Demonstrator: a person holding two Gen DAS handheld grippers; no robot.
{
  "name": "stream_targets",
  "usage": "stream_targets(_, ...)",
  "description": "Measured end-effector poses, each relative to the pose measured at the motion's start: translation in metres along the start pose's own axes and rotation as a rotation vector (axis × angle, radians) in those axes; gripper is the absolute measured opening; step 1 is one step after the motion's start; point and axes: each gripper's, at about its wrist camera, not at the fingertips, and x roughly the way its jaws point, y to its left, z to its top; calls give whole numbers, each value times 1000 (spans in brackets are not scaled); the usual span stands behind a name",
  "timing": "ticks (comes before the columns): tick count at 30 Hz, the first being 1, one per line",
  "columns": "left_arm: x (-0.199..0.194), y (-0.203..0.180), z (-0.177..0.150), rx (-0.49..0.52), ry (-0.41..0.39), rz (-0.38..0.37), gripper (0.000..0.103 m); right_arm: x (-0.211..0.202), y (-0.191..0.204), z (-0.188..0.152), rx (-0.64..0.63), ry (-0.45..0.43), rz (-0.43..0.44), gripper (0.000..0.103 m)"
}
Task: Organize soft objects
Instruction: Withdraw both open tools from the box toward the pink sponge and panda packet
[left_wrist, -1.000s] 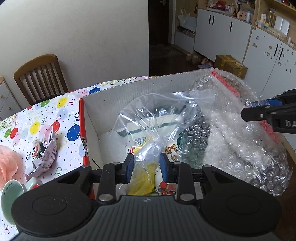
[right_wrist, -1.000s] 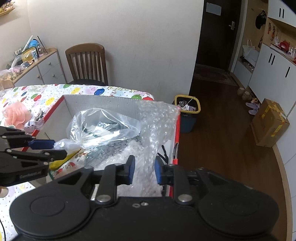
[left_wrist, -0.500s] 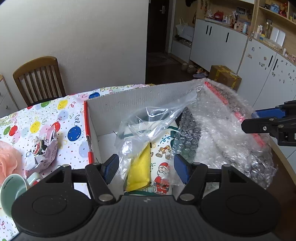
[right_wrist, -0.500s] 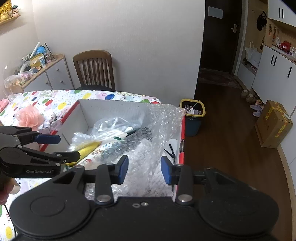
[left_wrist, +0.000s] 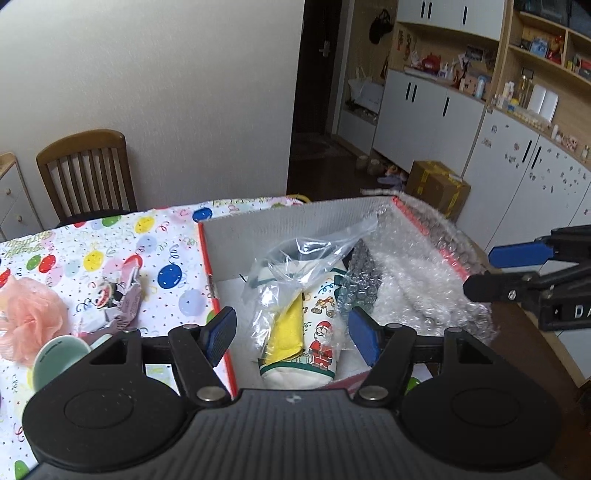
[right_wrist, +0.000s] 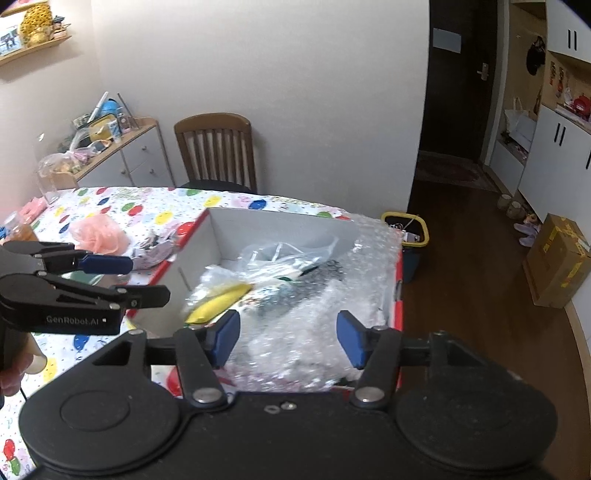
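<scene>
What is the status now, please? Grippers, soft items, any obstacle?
Left gripper open, empty; right gripper opening, empty. Plastic bag and bubble wrap lie in the box. Pink pouf waits on the table; nothing blocks.

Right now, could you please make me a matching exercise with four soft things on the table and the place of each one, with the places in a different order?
Things:
1. bubble wrap
2. pink mesh sponge
3. clear plastic bag
4. crumpled printed wrapper

Places:
A. on the balloon tablecloth, right beside the box's red edge
B. inside the box, in the middle
C. draped over the box's right wall
D. on the tablecloth at the far left edge of the left wrist view

Pairs: 1-C, 2-D, 3-B, 4-A
</scene>
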Motion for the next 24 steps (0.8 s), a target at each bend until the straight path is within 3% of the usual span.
stream_targets(13,-55,28,-7,-28,-70,-4,79,-18,51,3,-27,-16,53,76)
stream_targets(24,-84,81,-13,-65,-101,-16,90,-8,109,20,-38,-35,76,94)
